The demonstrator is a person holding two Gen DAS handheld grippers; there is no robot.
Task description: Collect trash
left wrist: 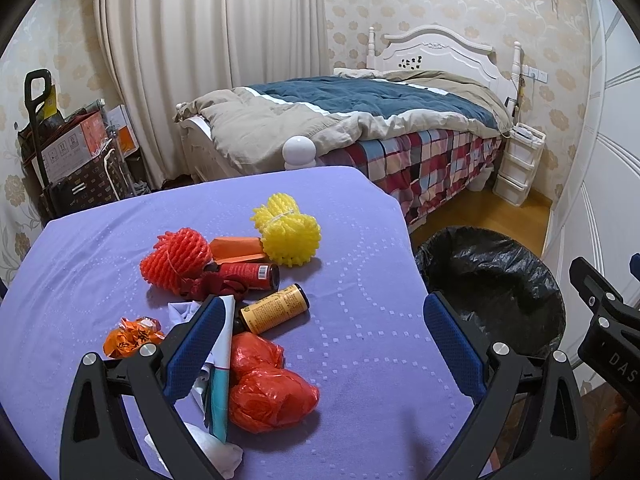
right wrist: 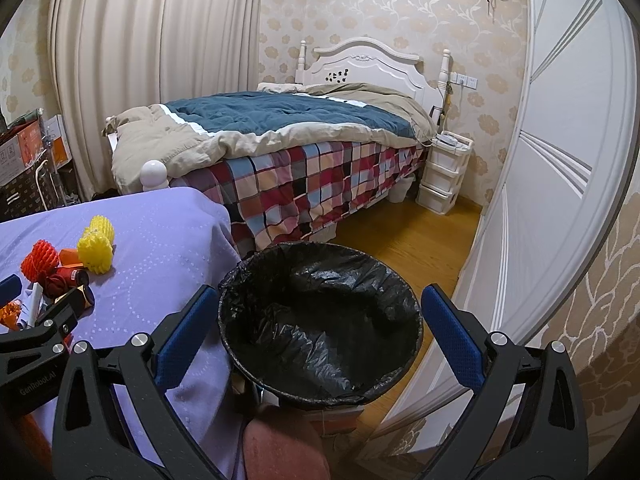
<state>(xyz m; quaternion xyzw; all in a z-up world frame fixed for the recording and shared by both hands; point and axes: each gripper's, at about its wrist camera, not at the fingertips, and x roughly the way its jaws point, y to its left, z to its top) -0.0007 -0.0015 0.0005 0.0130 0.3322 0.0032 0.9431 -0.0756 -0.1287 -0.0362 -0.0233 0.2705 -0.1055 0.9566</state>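
Trash lies on a purple-clothed table [left wrist: 360,240]: yellow foam netting [left wrist: 288,232], red foam netting [left wrist: 178,260], a red can [left wrist: 250,274], a yellow can [left wrist: 276,308], a crumpled red plastic bag [left wrist: 268,392], an orange wrapper [left wrist: 132,336] and white paper [left wrist: 218,360]. My left gripper [left wrist: 324,340] is open and empty above the table, its left finger over the paper. A bin lined with a black bag [right wrist: 320,320] stands to the right of the table. My right gripper [right wrist: 316,332] is open and empty above the bin.
A bed [right wrist: 280,152] with a plaid cover stands behind the table. White drawers [right wrist: 444,172] sit by the headboard. A white wardrobe [right wrist: 560,160] runs along the right. Boxes and a trolley [left wrist: 68,152] stand at the left by the curtain.
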